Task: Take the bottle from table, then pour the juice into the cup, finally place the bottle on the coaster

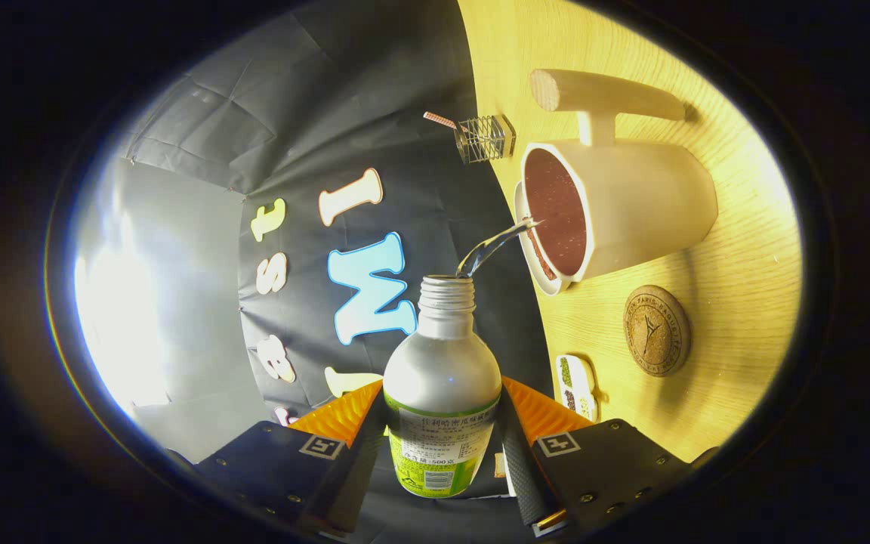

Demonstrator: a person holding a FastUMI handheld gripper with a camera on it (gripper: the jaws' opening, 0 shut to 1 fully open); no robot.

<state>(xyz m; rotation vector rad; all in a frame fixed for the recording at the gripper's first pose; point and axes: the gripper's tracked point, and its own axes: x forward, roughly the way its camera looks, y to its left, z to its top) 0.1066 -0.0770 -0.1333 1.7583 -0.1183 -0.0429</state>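
claw point(441, 438) clamps bottle point(441, 385), tipped so its mouth aims a stream into cup point(616, 208); coaster point(656, 330) waits near cup.

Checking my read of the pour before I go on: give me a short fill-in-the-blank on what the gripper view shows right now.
1. The gripper has its jaws closed on the ____, one on each side.
2. A thin stream runs from the bottle's open mouth into the ____.
3. The round cork coaster on the table has ____ standing on it.
4. The cup has a long ____ sticking out of its side.

Missing words: bottle; cup; nothing; handle
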